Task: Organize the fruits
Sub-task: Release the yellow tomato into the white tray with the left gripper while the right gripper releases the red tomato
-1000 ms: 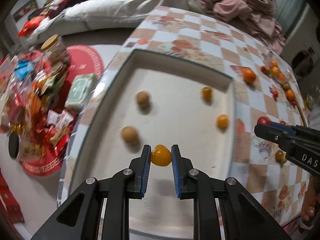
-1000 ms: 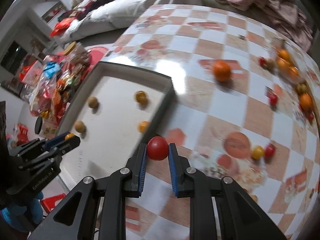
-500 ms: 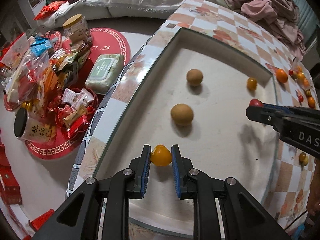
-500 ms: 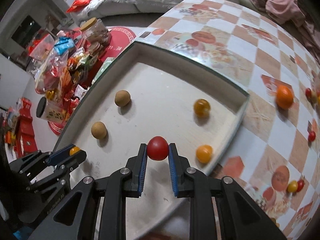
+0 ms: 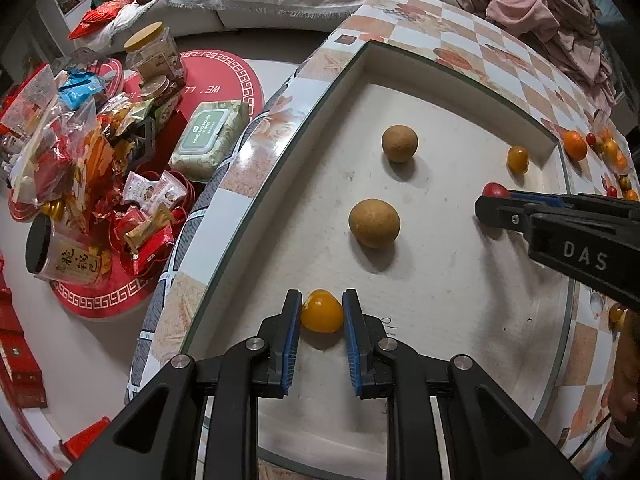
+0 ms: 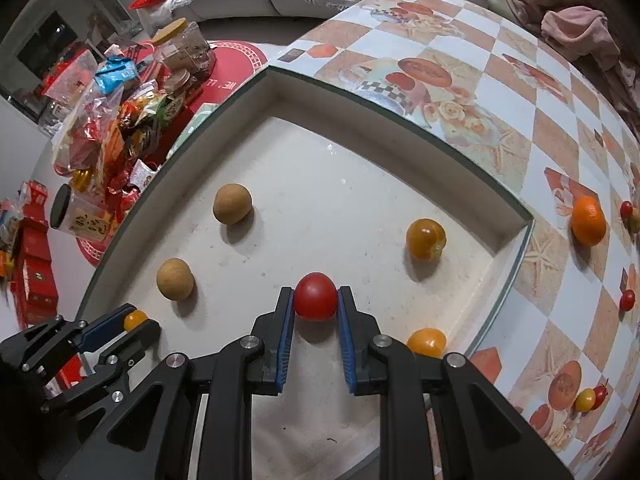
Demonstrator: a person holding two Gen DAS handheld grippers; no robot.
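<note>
Surface: checkered table (image 6: 516,92) carrying a shallow white tray (image 6: 400,112); snack packets clutter the floor beyond.
Left gripper (image 5: 322,320): your jaws are closed snugly on a yellow tomato (image 5: 321,311), low over the tray's near edge.
Right gripper (image 6: 316,304): your jaws are clamped on a red tomato (image 6: 315,295), above the tray floor.
Tray contents: two brown fruits (image 6: 232,209), two orange-yellow ones (image 6: 425,239).
Loose fruit: an orange (image 6: 587,220) and small tomatoes lie on the table.
Handling: likely light, smooth-skinned, soft; grip across the widest part, gently, and release low so nothing rolls.
</note>
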